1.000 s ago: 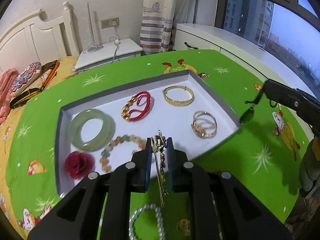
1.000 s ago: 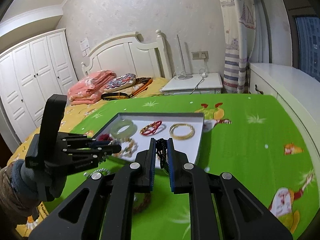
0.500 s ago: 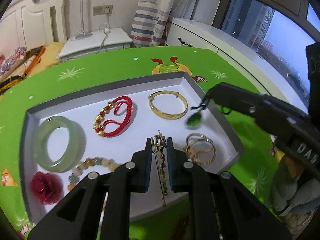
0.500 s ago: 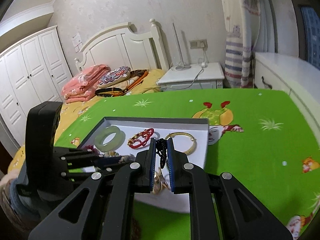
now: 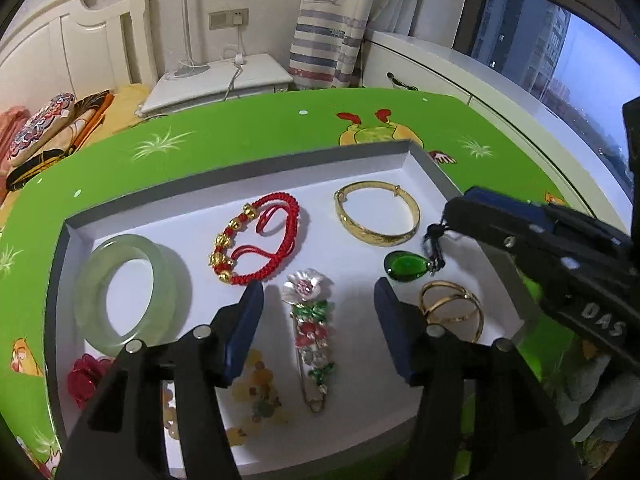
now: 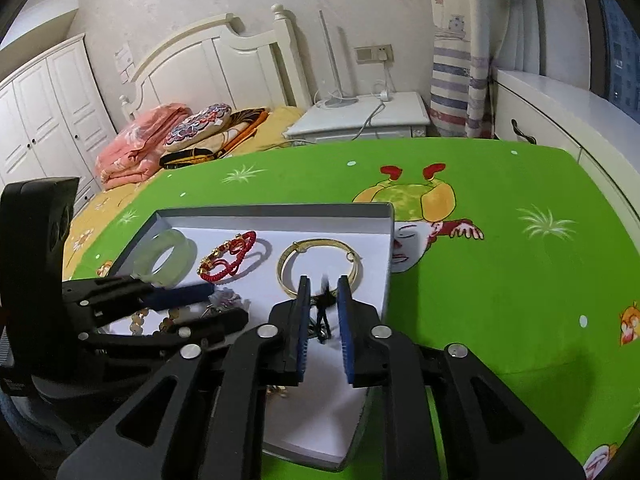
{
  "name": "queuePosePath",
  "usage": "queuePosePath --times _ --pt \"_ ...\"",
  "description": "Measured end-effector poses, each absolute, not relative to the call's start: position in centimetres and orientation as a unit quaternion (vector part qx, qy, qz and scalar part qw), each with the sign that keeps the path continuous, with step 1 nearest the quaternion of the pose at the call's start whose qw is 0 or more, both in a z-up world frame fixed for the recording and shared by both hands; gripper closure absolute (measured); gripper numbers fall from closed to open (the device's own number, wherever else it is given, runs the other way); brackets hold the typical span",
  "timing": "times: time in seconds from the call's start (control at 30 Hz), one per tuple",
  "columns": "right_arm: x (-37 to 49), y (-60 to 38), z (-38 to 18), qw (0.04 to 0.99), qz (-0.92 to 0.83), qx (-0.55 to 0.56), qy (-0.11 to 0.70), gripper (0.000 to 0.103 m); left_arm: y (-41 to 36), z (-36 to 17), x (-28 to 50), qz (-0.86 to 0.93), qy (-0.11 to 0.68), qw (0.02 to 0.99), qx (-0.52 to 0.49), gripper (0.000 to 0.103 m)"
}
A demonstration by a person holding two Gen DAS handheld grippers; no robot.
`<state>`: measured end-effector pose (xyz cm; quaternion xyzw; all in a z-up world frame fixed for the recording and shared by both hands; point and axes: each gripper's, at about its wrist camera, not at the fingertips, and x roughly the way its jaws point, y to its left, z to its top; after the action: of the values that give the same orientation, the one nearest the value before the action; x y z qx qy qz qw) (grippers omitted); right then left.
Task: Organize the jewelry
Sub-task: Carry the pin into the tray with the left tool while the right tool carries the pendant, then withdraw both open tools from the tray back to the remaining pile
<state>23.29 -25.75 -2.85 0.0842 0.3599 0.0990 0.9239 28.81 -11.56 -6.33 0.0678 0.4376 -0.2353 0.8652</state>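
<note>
Mostly done: inside the tray [image 5: 60, 248] lie bangles and the flower brooch [image 5: 312, 324], just released by the spread left gripper [image 5: 318, 300], while the right gripper [image 6: 323, 300], seemingly parting, lowers the green pendant [image 5: 404, 266] beside the gold bangle [image 5: 378, 216].

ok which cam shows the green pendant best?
Left wrist: the green pendant lies in full view on the tray, cord at the right gripper. Right wrist shows only its dark cord between the fingers; the stone is hidden.
</note>
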Motion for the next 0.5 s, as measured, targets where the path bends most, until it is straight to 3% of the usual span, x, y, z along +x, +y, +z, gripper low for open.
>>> queuePosePath --times 0.1,0.23,0.5 --pt "22.9 -25.8 -2.4 0.927 0.101 0.089 0.351 0.072 -11.1 -6.3 28.3 -0.228 0.435 0.868 0.072 0.043" --pt "22.0 -25.9 -1.6 0.929 0.099 0.095 0.343 0.072 -10.1 -5.7 27.4 -0.209 0.423 0.879 0.075 0.03" --pt "18.4 -26.2 -0.5 0.931 0.094 0.114 0.334 0.069 -7.7 -4.2 24.4 -0.174 0.402 0.895 0.083 0.017"
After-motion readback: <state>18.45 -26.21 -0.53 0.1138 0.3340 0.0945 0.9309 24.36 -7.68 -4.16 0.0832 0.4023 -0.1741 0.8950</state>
